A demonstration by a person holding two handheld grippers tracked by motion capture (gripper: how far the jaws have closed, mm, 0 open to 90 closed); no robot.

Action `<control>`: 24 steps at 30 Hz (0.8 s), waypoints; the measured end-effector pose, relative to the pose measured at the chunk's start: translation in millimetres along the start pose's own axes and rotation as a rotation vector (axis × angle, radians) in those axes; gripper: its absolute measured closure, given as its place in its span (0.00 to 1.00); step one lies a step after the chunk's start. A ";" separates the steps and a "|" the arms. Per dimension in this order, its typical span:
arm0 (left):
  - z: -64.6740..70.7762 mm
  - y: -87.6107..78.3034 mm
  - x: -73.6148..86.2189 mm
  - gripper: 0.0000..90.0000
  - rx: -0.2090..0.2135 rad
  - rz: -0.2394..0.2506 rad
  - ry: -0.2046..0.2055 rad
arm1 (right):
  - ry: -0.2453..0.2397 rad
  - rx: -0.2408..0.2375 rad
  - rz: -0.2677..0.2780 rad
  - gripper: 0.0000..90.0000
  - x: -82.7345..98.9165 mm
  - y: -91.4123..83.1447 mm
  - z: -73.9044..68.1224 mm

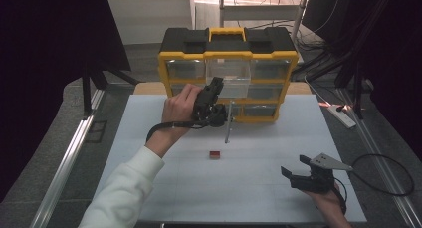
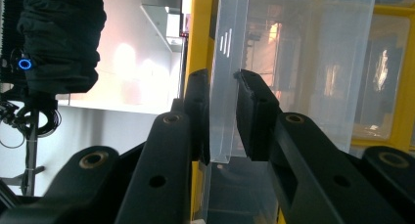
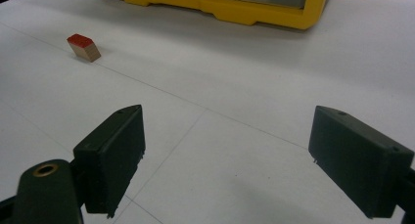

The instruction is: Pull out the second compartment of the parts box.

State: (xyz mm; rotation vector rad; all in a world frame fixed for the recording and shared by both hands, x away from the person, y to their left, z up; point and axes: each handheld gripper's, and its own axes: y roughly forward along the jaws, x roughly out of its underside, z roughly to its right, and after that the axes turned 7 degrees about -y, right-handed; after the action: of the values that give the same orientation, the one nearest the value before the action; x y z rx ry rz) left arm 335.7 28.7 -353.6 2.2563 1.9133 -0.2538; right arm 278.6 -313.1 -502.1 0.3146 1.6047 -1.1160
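A yellow and black drawer cabinet [image 1: 226, 41] stands at the far edge of the white table [image 1: 259, 198]. Its clear middle drawer [image 1: 228, 73] is pulled out towards me. My left gripper [image 1: 215, 86] is raised to it and is shut on the drawer's clear wall [image 2: 230, 48], with the black pads [image 2: 254, 111] on either side of the plastic. A small wooden block with a red top [image 1: 214, 154] lies mid-table, also seen far left as the block [image 3: 83, 46]. My right gripper [image 1: 294, 165] rests low at the near right, open [image 3: 227, 121], nothing between its jaws.
A thin grey bar [image 1: 229, 123] shows just in front of the cabinet beside my left hand. The cabinet's yellow base [image 3: 254, 13] lies ahead of the right gripper. A white power strip [image 1: 343, 116] and cables lie off the table's right side.
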 end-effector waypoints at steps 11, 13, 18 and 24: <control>0.6 -2.7 0.8 0.85 0.002 0.002 0.003 | 0.000 0.000 0.000 0.16 0.0 0.0 0.0; 1.3 -3.1 0.6 0.85 -0.001 0.001 0.010 | -0.002 0.000 0.000 0.16 -0.1 0.1 -0.1; 1.5 -3.2 0.5 0.85 -0.002 0.000 0.010 | -0.002 0.001 -0.001 0.16 -0.3 -0.1 -0.2; 1.3 -3.1 0.4 0.85 0.000 0.000 0.006 | -0.002 0.000 -0.001 0.16 -0.3 -0.1 -0.3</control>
State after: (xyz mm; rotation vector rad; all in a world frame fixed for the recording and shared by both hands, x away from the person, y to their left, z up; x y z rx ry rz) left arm 332.7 29.3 -355.0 2.2595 1.9165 -0.2477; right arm 278.5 -312.8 -501.8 0.3123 1.6030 -1.1161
